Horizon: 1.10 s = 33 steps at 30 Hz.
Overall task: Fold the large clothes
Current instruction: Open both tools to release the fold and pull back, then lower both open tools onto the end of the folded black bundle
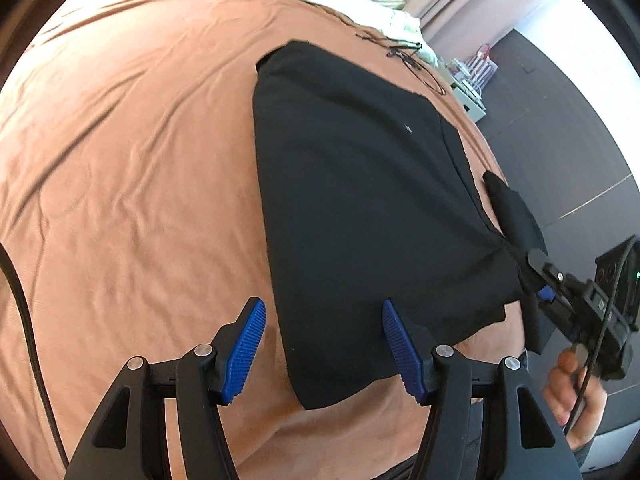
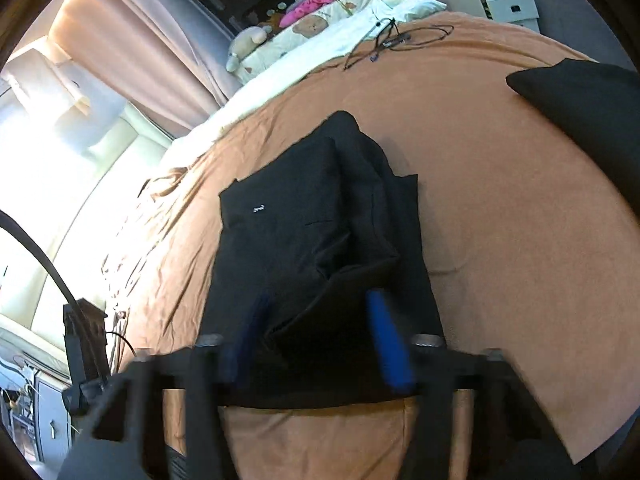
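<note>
Black cotton garment (image 1: 360, 208) lies part-folded on the rust-orange bedsheet (image 1: 132, 160). Left gripper (image 1: 324, 348) hangs open over its near edge, nothing pinched. Right gripper (image 2: 316, 336) is clamped on a bunched fold at the side. No containers in play, just a white cabinet (image 2: 508, 8) beyond the bed.

The black garment (image 1: 360, 200) is matt cloth, soft and light-absorbing, with a tiny pale mark on it. The bedspread (image 1: 132, 152) beneath is rust-orange cloth with a fine, slightly brushed look and shallow creases. The left gripper (image 1: 324, 350) has matt black plastic arms, dull silver metal pins and ribbed blue fingers (image 1: 248, 344) that look rubbery. The floor (image 1: 560, 128) is dark grey and smooth.
</note>
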### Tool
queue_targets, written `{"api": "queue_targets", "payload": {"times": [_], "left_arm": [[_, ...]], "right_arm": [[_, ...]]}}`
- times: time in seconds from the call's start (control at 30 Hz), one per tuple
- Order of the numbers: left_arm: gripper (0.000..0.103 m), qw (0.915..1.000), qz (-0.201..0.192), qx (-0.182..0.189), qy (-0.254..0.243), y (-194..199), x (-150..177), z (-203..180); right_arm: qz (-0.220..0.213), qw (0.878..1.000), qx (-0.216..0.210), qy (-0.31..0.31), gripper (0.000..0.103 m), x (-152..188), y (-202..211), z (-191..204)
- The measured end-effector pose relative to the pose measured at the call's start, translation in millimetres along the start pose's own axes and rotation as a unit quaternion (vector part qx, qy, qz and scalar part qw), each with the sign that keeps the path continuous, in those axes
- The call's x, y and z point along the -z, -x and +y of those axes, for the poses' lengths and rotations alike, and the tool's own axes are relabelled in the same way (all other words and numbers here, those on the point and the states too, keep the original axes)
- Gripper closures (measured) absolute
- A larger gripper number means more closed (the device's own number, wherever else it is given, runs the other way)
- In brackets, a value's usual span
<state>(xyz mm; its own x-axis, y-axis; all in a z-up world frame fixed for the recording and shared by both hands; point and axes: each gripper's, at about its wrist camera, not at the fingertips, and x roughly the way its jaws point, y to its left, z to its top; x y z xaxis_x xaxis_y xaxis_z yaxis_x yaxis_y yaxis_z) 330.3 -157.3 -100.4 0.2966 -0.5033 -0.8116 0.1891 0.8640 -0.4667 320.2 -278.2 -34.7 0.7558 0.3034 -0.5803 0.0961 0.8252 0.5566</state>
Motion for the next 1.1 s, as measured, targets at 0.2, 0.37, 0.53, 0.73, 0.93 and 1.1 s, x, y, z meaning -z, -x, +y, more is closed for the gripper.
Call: {"api": "queue_targets", "payload": {"times": [0.2,0.37,0.53,0.73,0.93,1.1], "left_arm": [[0.049,0.9994,0.006,-0.004,-0.033,-3,8,-14],[0.062,0.9983,0.008,-0.021,-0.053,-5,9,-26],[0.063,0.9958,0.018,-0.040,-0.080,-23,16,-33],[0.063,0.9964,0.023,-0.027,-0.077,-20,10,-27],[0.060,0.9988,-0.003,0.001,-0.050,3,-10,-7],[0.050,0.9992,-0.010,-0.001,-0.040,4,-29,3]], "right_arm": [[-0.015,1.000,0.002,-0.018,0.091,15,8,-17],[-0.006,0.999,0.013,-0.053,0.093,38,-2,-43],[-0.003,0.997,0.027,-0.066,0.093,55,-8,-57],[-0.005,0.998,0.034,-0.047,0.093,47,11,-40],[-0.008,0.999,0.050,-0.009,0.088,26,27,-15],[-0.022,0.999,0.047,0.005,0.023,7,32,-10]]}}
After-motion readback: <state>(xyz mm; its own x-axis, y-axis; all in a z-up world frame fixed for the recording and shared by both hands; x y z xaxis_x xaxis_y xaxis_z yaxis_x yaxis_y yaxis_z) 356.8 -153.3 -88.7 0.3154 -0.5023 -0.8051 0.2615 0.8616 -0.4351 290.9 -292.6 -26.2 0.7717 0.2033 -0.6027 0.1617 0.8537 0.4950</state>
